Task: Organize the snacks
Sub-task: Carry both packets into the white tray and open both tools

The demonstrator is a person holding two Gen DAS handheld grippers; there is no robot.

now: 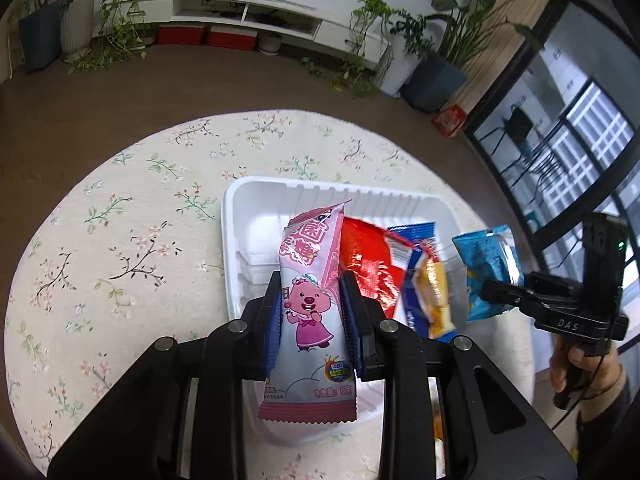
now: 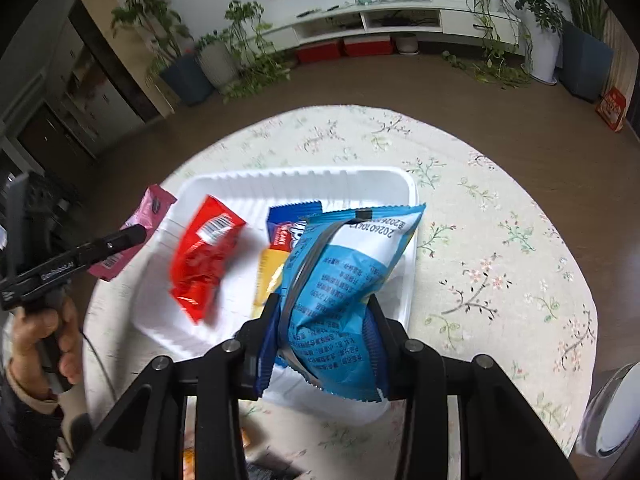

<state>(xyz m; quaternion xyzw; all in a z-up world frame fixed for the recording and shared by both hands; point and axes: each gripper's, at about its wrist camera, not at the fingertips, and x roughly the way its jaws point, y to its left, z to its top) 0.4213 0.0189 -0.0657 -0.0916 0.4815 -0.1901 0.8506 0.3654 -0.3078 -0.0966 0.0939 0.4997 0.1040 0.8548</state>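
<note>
My left gripper point(image 1: 311, 280) is shut on a pink snack packet point(image 1: 310, 304) printed with a cartoon beaver, held upright over the near side of the white tray point(image 1: 256, 196). My right gripper point(image 2: 322, 304) is shut on a light blue snack bag point(image 2: 340, 280), which hangs over the tray's point(image 2: 280, 178) near right part. Inside the tray lie a red packet point(image 2: 202, 256), a dark blue packet point(image 2: 290, 222) and a yellow one point(image 2: 269, 276). From the left wrist view the right gripper point(image 1: 496, 292) shows at the right with the blue bag point(image 1: 490, 268). The right wrist view shows the left gripper point(image 2: 136, 234) with the pink packet point(image 2: 150, 208).
The tray sits on a round table under a floral cloth point(image 1: 132, 216). A person's hand point(image 2: 44, 336) grips the left tool's handle. A white rounded object point(image 2: 612, 412) stands at the table's right edge. Potted plants point(image 1: 436, 76) and a low white cabinet point(image 1: 248, 12) line the far wall.
</note>
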